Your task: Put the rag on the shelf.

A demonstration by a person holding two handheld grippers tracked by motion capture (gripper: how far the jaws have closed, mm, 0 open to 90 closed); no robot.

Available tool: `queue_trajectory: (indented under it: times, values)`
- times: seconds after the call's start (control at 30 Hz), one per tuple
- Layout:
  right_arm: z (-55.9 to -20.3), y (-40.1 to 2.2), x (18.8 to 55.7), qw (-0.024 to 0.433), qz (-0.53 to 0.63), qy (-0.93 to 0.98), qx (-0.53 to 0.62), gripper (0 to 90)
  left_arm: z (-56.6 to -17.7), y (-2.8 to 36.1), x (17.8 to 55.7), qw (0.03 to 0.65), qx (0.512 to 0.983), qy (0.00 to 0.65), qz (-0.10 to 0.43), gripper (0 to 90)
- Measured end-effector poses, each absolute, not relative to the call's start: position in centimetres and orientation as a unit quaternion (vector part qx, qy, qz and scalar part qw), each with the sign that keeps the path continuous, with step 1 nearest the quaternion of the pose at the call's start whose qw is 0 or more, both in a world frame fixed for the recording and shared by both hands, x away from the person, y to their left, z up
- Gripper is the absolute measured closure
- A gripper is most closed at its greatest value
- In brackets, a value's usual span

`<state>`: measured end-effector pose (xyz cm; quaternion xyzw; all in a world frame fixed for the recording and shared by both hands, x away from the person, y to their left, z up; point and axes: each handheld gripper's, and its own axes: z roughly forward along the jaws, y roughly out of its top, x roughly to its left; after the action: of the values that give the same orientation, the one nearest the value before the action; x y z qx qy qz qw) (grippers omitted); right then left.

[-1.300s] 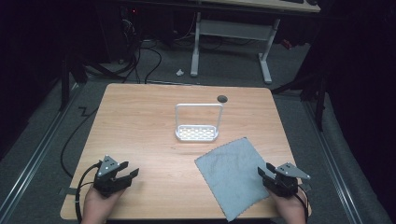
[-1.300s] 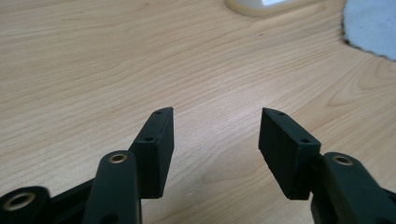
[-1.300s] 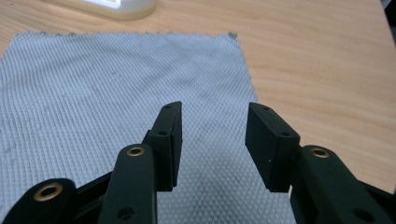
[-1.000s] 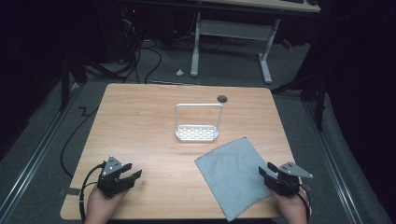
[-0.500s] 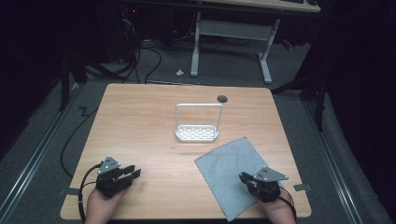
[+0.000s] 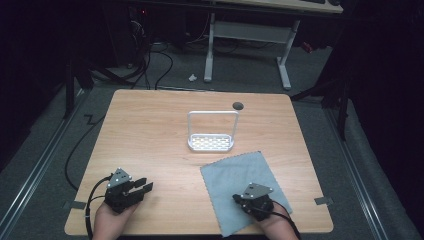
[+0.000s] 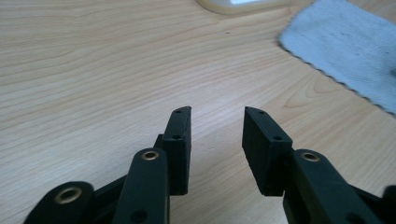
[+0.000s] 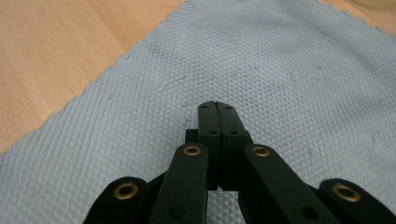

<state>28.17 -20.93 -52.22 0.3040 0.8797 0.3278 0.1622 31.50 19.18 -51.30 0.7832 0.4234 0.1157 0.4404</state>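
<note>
A grey cloth [image 6: 240, 172] lies flat on the wooden table [image 6: 150, 130] at the front right. My right gripper [image 6: 236, 199] hovers low over its front part, jaws shut tight with nothing between them; in the right gripper view the shut tips [image 8: 217, 106] point across the cloth's weave [image 8: 280, 60]. My left gripper [image 6: 145, 186] rests near the front left edge over bare wood. Its jaws have just been closing partway and stand open with nothing between them [image 7: 217, 112]. The cloth's edge [image 7: 345, 42] lies ahead of it to the right.
A white wire-handled rack [image 6: 211, 143] stands at the table's middle, just behind the cloth, and its base [image 7: 233, 4] shows in the left gripper view. A small round hole [image 6: 238, 105] sits near the far edge. Desk legs and cables stand beyond the table.
The right gripper has slid left from the cloth's right edge to over its front part, and its jaws have shut. The left gripper stayed put while its jaws narrowed.
</note>
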Motion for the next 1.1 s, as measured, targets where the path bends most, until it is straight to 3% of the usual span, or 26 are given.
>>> queue_trajectory:
  times: [0.13, 0.27, 0.43, 0.67, 0.9, 1.1]
  values:
    - [-52.3, -18.3, 28.1, 0.160, 0.331, 0.890, 0.270, 90.0, -51.2, 17.0, 30.9, 0.440, 0.798, 0.400, 0.104, 62.6]
    - [-52.2, -18.5, 27.9, 0.173, 0.327, 0.890, 0.266, 90.0, -51.1, 14.6, 30.4, 0.443, 0.809, 0.374, 0.093, 62.9]
    - [-51.0, -23.9, 28.3, 0.202, 0.368, 0.841, 0.342, 90.0, -50.9, 9.3, 29.1, 0.436, 0.841, 0.311, 0.075, 68.2]
    - [-51.1, -28.3, 26.9, 0.219, 0.370, 0.809, 0.401, 90.0, -51.6, 5.4, 29.5, 0.411, 0.864, 0.285, 0.056, 87.7]
    - [-51.2, -29.7, 25.6, 0.229, 0.360, 0.801, 0.419, 90.0, -52.5, 3.9, 30.0, 0.387, 0.881, 0.269, 0.044, 89.8]
    - [-51.3, -29.4, 25.9, 0.229, 0.359, 0.803, 0.417, 90.0, -52.5, 5.5, 30.4, 0.385, 0.878, 0.281, 0.039, 89.8]
